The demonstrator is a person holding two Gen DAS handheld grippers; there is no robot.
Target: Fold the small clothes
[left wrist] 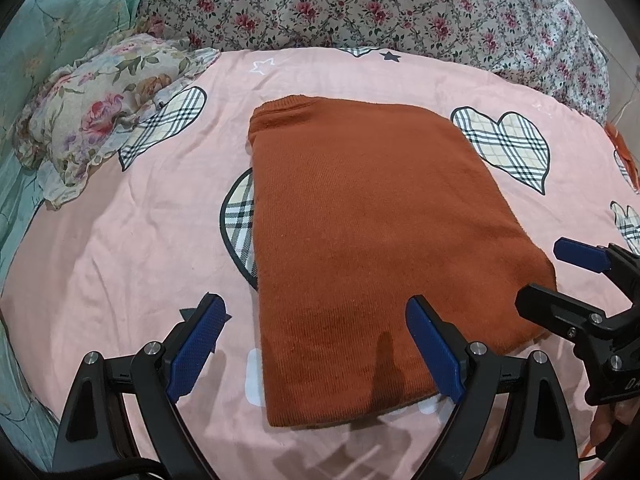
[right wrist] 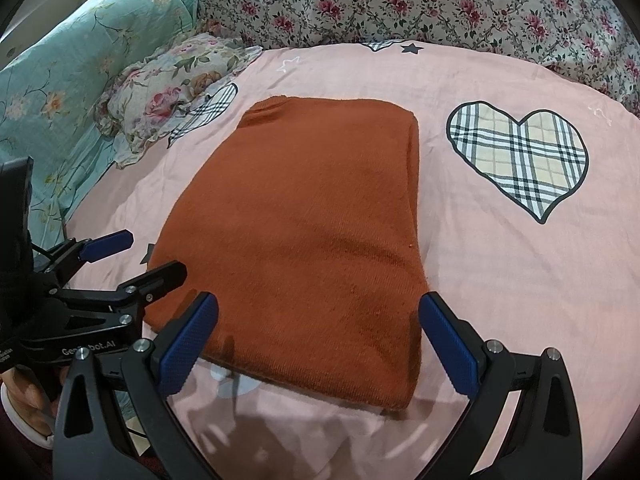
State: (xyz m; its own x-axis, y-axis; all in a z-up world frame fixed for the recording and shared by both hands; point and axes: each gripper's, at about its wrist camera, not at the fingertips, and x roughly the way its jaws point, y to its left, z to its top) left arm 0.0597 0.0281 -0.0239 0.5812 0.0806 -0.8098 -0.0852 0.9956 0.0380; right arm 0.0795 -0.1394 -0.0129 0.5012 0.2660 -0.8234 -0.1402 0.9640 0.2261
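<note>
A rust-orange knit garment [left wrist: 360, 240] lies folded into a long rectangle on the pink bedsheet [left wrist: 120, 260]; it also shows in the right wrist view [right wrist: 304, 232]. My left gripper [left wrist: 316, 344] is open and empty, its blue pads spread over the garment's near left corner. My right gripper [right wrist: 320, 340] is open and empty over the garment's near edge. In the left wrist view the right gripper [left wrist: 560, 280] shows at the garment's right side. In the right wrist view the left gripper [right wrist: 132, 256] shows at its left side.
A floral pillow [left wrist: 100, 128] lies at the left. A floral quilt [left wrist: 360, 0] is piled along the back and a teal quilt [right wrist: 60, 80] at the far left. The pink sheet [right wrist: 520, 280] has plaid hearts [right wrist: 520, 160].
</note>
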